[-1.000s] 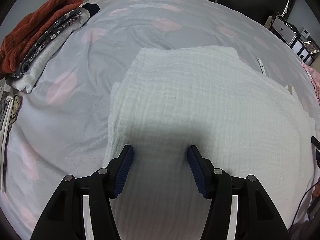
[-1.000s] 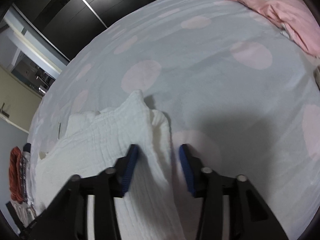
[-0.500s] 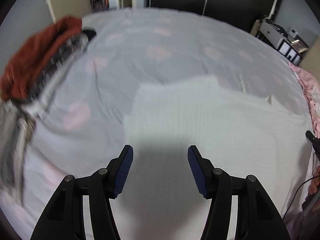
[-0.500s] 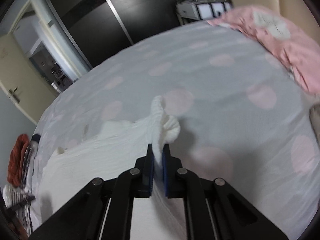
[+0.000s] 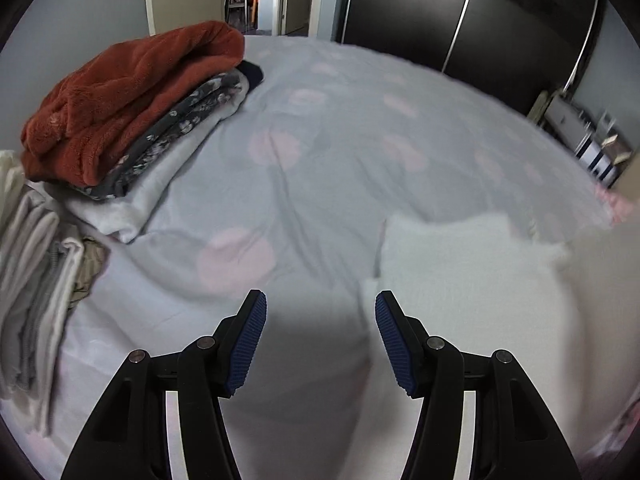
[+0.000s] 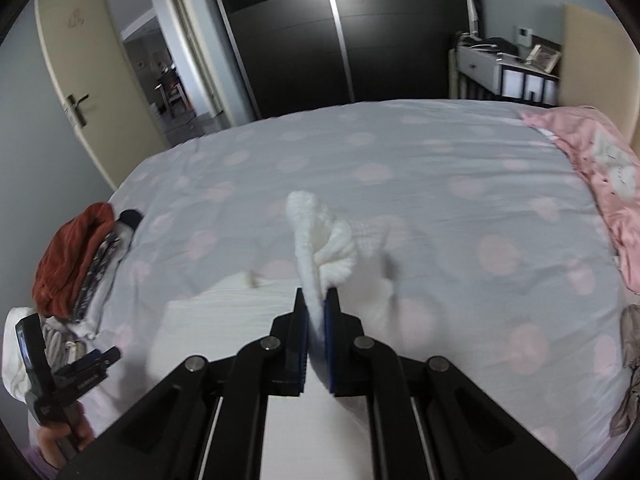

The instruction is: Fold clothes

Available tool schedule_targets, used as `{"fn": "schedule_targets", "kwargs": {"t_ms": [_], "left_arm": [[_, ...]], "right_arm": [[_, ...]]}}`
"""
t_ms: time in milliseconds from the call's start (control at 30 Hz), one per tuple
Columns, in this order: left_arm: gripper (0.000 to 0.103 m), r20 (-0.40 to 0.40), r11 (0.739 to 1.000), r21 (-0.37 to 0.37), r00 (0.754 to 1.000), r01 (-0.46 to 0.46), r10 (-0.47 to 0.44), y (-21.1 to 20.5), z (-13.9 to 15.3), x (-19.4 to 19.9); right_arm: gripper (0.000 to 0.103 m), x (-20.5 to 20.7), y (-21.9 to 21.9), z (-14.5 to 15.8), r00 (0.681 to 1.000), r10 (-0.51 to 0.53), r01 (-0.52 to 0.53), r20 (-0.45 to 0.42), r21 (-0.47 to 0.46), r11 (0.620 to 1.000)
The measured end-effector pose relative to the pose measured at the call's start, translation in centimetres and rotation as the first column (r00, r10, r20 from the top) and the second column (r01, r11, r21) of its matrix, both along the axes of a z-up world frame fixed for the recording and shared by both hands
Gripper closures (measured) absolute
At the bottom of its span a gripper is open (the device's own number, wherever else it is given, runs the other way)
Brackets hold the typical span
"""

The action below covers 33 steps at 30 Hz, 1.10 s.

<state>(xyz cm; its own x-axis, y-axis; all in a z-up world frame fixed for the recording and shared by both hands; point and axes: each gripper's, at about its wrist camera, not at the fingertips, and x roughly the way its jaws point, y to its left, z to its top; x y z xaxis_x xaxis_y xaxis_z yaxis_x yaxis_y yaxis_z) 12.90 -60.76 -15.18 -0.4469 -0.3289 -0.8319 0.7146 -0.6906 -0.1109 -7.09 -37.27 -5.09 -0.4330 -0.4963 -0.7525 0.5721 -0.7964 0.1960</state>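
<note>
A white textured cloth (image 5: 472, 280) lies on the grey bed with pink dots, blurred, at the right of the left wrist view. My left gripper (image 5: 318, 328) is open above the cloth's left edge, nothing between its blue pads. In the right wrist view my right gripper (image 6: 316, 312) is shut on a corner of the white cloth (image 6: 316, 236), lifted off the bed; the bunched corner sticks up past the pads and the rest (image 6: 224, 320) trails down to the left. The left gripper (image 6: 64, 376) shows at the lower left, in a hand.
A stack of folded clothes topped by a rust-red fleece (image 5: 132, 96) sits at the bed's left side, with more folded pale items (image 5: 32, 272) nearer. A pink bedcover (image 6: 592, 184) lies at the right. Dark wardrobe doors (image 6: 340, 48) and an open door stand beyond the bed.
My right gripper closed on the cloth's corner and lifted it up off the bed. My left gripper, still open, rose and shifted left, so the cloth now sits at its right.
</note>
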Motion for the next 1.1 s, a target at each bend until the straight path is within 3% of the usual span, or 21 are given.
{"fn": "schedule_targets", "kwargs": {"t_ms": [200,400,533,733,933,1100], "left_arm": [[0.044,-0.022,0.999,-0.047,1.0,0.021,-0.022,0.2,0.7,-0.1],[0.044,-0.06,1.0,0.004,0.998,0.011,-0.011,-1.5,-0.3,-0.1],[0.044,-0.031,1.0,-0.013,0.999,-0.009,0.009,-2.4,-1.1,-0.2],[0.045,0.019,0.999,0.021,0.999,-0.028,0.027,-3.8,-3.0,-0.9],[0.045,0.047,0.998,0.046,0.998,-0.04,0.038,-4.4,-4.0,-1.2],[0.045,0.051,0.998,0.044,0.998,-0.049,0.047,-4.1,-3.7,-0.4]], "right_arm": [[0.096,3.6,-8.8,-2.4,0.996,0.08,-0.082,0.038,0.053,0.995],[0.097,7.2,-16.5,-6.4,0.979,0.171,-0.18,0.107,0.081,0.98],[0.097,8.3,-19.9,-9.3,0.965,0.211,-0.229,0.154,0.111,0.967],[0.097,7.8,-20.8,-13.3,0.937,0.239,-0.274,0.256,0.112,0.955],[0.093,7.3,-20.9,-15.4,0.908,0.264,-0.312,0.326,0.104,0.944],[0.084,7.3,-19.6,-13.0,0.902,0.268,-0.312,0.339,0.082,0.946]]}}
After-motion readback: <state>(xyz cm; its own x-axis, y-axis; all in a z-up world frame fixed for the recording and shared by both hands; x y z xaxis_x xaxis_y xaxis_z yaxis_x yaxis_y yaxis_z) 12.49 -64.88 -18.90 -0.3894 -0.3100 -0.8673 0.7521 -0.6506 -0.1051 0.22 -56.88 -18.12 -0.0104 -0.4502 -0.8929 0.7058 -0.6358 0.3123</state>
